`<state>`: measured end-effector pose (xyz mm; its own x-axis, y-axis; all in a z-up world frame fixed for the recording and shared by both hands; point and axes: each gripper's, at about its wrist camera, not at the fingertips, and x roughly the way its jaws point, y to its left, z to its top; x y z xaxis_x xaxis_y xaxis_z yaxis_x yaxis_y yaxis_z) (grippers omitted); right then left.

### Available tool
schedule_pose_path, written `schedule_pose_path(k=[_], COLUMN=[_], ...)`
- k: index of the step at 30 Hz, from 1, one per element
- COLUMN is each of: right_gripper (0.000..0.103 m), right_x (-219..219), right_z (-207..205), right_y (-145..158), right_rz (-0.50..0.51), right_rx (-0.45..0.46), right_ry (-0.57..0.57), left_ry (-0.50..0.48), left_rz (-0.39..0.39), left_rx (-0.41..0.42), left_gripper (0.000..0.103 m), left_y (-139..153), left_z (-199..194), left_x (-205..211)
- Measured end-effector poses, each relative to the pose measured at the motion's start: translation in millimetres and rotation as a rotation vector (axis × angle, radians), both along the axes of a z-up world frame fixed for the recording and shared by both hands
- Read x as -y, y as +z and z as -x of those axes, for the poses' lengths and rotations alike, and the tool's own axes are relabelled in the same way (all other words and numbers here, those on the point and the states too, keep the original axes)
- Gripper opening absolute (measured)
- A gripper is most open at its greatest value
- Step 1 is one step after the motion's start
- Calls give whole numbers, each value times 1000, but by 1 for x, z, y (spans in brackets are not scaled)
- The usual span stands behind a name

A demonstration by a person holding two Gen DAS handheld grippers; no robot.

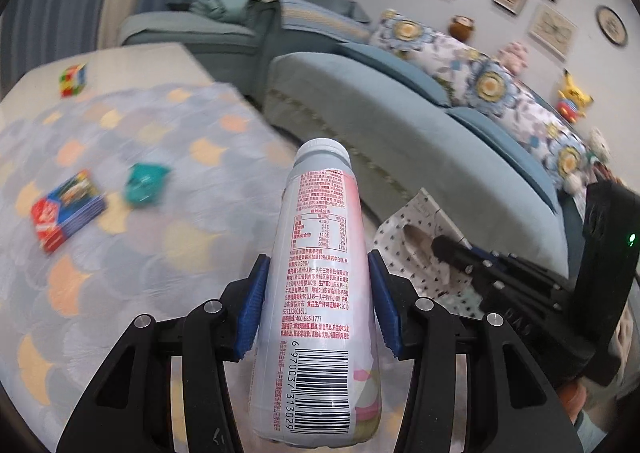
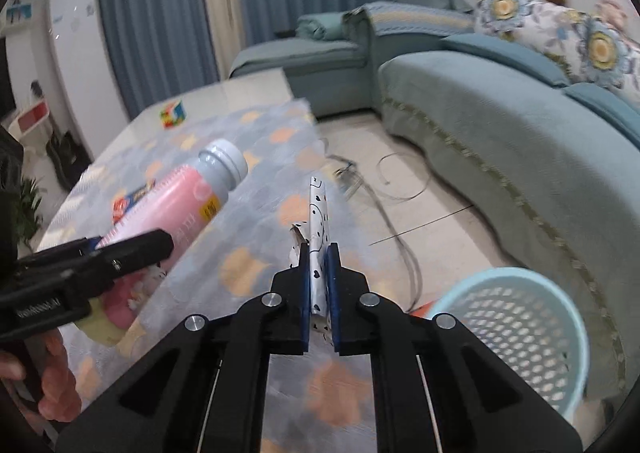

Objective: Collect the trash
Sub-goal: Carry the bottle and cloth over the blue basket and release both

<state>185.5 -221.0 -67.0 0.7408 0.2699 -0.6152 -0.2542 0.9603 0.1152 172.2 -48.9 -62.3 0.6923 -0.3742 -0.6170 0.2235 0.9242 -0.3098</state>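
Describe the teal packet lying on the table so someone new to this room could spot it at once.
Start at the low table with the pale blue cloth patterned in orange scallops, standing in front of the blue-green sofa. On the cloth lies a flat red-and-blue printed box; the small crumpled teal packet sits just beside it, toward the sofa. It is the only plain teal, soft-looking item there.

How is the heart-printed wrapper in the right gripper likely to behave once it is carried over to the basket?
The wrapper looks thin and creased, so probably light and floppy. Pinched flat in the right gripper, it likely holds, but may flutter when dropped.
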Motion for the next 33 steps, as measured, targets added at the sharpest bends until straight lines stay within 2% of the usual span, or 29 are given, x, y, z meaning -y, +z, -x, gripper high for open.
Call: schedule_pose_path(k=[5, 14, 19, 23, 26, 30, 33], right_gripper=[6, 6, 6, 6, 6, 6, 8], right_x=[55, 142, 172, 197, 213, 224, 228], right_z=[23, 52, 55, 46, 44, 44, 39], right_y=[24, 26, 3, -34, -61, -86, -91], right_rz=[-13, -17, 0, 22, -9, -44, -48], right_rx=[35, 6, -61, -211, -285, -341, -343], right_ry=[-82, -208, -255, -313, -331, -346, -365], left_ry=[-77, -166, -201, -255, -279, -291, -293], left_rz=[-37, -21, 7, -11, -29, -47, -65], left_rx=[26, 26, -14, -99, -153, -185, -188], left_gripper=[47, 47, 47, 47, 47, 47, 47], left_y=[21, 38, 20, -11, -30, -44, -48], left_z=[7, 11, 7, -1, -8, -13, -15], left_x=[52, 136, 177, 204, 220, 234, 239])
